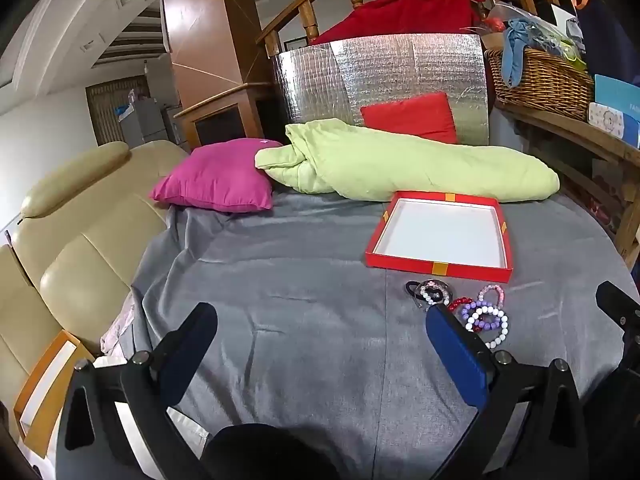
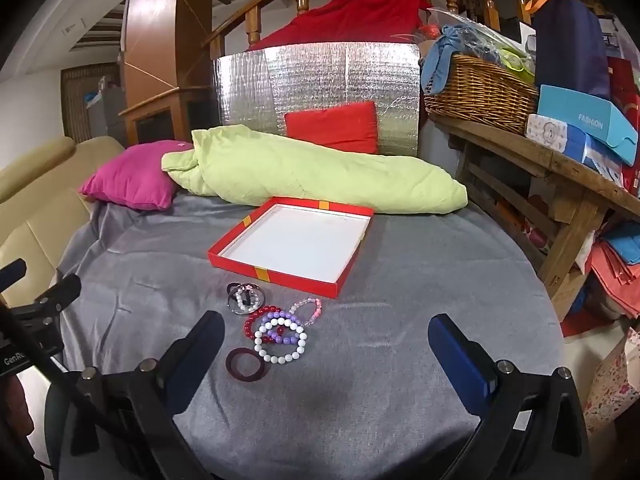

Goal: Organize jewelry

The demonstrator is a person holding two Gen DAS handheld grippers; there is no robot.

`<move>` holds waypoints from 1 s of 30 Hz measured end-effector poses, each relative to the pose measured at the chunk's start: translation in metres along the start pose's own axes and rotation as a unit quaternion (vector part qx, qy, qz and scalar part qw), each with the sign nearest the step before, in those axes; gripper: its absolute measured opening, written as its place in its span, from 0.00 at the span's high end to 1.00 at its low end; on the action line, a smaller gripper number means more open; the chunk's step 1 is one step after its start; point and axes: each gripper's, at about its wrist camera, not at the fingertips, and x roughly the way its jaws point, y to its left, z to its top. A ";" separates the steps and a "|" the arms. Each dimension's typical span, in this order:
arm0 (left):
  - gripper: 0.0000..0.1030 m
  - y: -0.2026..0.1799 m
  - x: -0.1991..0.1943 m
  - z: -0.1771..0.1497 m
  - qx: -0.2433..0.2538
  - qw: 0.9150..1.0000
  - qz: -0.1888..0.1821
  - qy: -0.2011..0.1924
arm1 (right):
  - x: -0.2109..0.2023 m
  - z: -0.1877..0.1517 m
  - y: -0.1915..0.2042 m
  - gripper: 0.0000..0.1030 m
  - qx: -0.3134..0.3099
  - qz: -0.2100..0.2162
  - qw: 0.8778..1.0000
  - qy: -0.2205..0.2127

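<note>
a grey cloth (image 2: 360, 360) covers the table, and everything below is placed against the red box tray (image 2: 340, 278) that sits on it. behind the tray's far edge lies one rolled light-green quilt (image 2: 312, 176), with one magenta cushion (image 2: 132, 180) at the quilt's left end and one red cushion (image 2: 336, 124) leaning on a silver foil panel (image 2: 320, 76) further back. to the right of the tray, on a wooden bench, stands one wicker basket (image 2: 480, 92).

the tray is one shallow square lid-like box, red outside, white inside, nothing in it. just in front of its near edge the jewelry is clustered on the cloth: one white bead bracelet (image 2: 280, 338), one purple bead bracelet (image 2: 286, 326) and one red bead bracelet (image 2: 256, 322) overlapping each other, one pale pink bead bracelet (image 2: 310, 310) touching that group on the tray side, one dark red bangle (image 2: 245, 365) nearest the camera, and a small tangle of a white bead strand with dark hair ties (image 2: 244, 298), its count unclear.

the right gripper (image 2: 326, 344) hangs over the cloth with fingers spread wide, holding nothing, the cluster just inside its left finger. the left gripper (image 1: 320, 336) is likewise spread and holds nothing, left of the cluster.
</note>
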 end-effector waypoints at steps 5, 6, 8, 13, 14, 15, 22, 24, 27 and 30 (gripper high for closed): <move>0.00 -0.001 0.001 -0.001 0.002 1.000 0.000 0.000 | 0.001 -0.001 0.001 0.00 0.002 0.001 1.000 0.002; 0.00 -0.001 0.001 -0.001 0.002 1.000 0.000 0.000 | 0.002 -0.001 0.001 0.00 0.002 0.002 1.000 0.003; 0.00 0.001 0.000 -0.002 0.001 1.000 -0.001 0.000 | 0.000 0.001 0.000 0.00 0.002 0.002 1.000 0.003; 0.00 0.003 0.000 -0.002 0.000 1.000 0.000 0.001 | -0.001 -0.001 0.000 0.00 0.002 0.003 1.000 0.002; 0.00 0.003 0.000 -0.003 0.000 1.000 -0.001 0.001 | 0.000 -0.001 0.001 0.00 0.002 0.003 1.000 0.002; 0.00 0.004 0.001 -0.003 0.000 1.000 -0.001 0.001 | 0.000 -0.002 0.001 0.00 0.002 0.003 1.000 0.002; 0.00 0.004 0.000 -0.004 0.001 1.000 -0.001 0.001 | -0.001 -0.003 0.000 0.00 0.003 0.008 1.000 0.006; 0.00 0.003 0.000 -0.004 0.001 1.000 0.000 0.001 | 0.000 -0.003 0.000 0.00 0.002 0.008 1.000 0.008; 0.00 0.003 0.000 -0.004 0.000 1.000 0.000 0.002 | 0.000 -0.003 -0.001 0.00 0.006 0.012 1.000 0.019; 0.00 0.004 0.000 -0.005 -0.001 1.000 0.001 0.002 | 0.001 -0.004 0.000 0.00 0.004 0.011 1.000 0.016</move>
